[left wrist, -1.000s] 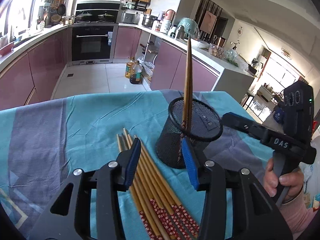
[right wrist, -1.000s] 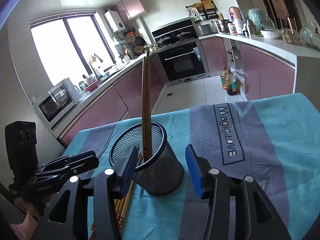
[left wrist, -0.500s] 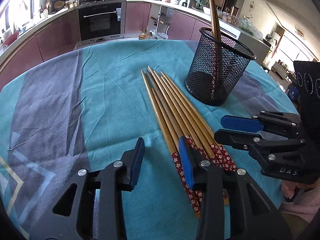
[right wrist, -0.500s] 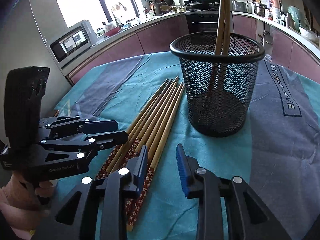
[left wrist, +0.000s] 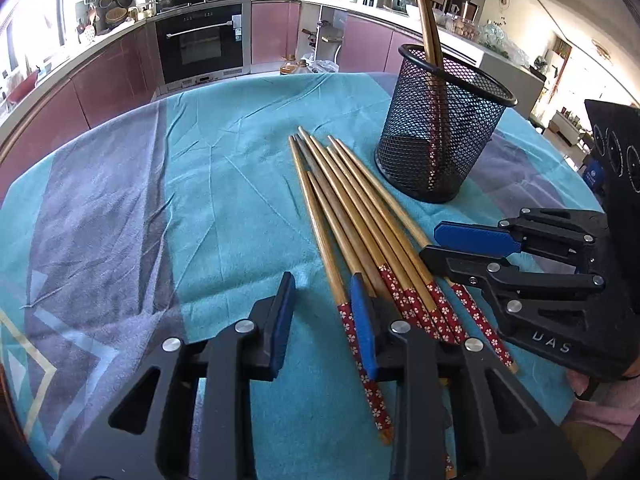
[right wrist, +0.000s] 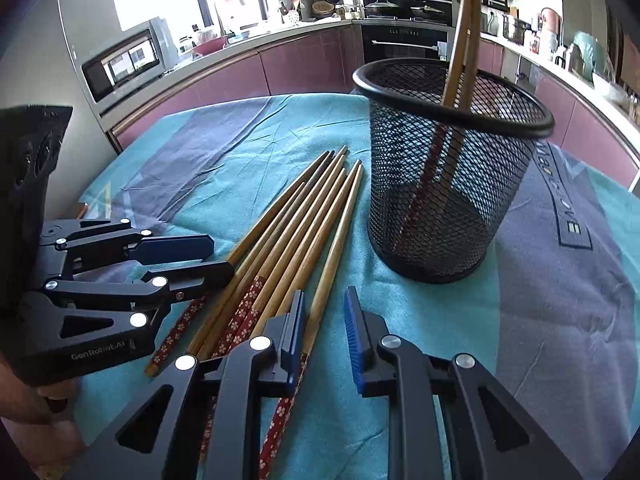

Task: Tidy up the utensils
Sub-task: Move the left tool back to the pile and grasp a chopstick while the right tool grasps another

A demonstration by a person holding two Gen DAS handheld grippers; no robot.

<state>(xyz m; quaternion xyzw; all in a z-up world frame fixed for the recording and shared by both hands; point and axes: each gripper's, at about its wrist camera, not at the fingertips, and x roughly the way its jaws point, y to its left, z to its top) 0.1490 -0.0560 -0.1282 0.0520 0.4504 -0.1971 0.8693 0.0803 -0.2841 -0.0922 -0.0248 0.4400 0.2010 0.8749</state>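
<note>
Several wooden chopsticks point(left wrist: 360, 216) point(right wrist: 304, 216) with red flowered ends lie side by side on the teal cloth. A black mesh cup point(left wrist: 440, 132) point(right wrist: 448, 184) stands beyond them with two chopsticks point(left wrist: 426, 20) point(right wrist: 464, 40) upright inside. My left gripper point(left wrist: 323, 320) point(right wrist: 222, 258) is low over the red ends, its jaws closing, with the leftmost chopstick between them by the right pad. My right gripper point(right wrist: 325, 320) point(left wrist: 430, 244) is closing too, the rightmost chopstick lying between its jaws by the left pad. Neither pair of pads presses on a stick.
The two grippers sit close together at the chopsticks' red ends. A teal and grey tablecloth point(left wrist: 160, 200) covers the table. Behind it run purple kitchen cabinets, an oven point(left wrist: 200, 40) and a microwave point(right wrist: 128, 64). A hand point(right wrist: 36, 436) holds each tool.
Both grippers have come down and back from the mesh cup to the red ends of the lying chopsticks. Their jaws have narrowed, each now with one chopstick between them.
</note>
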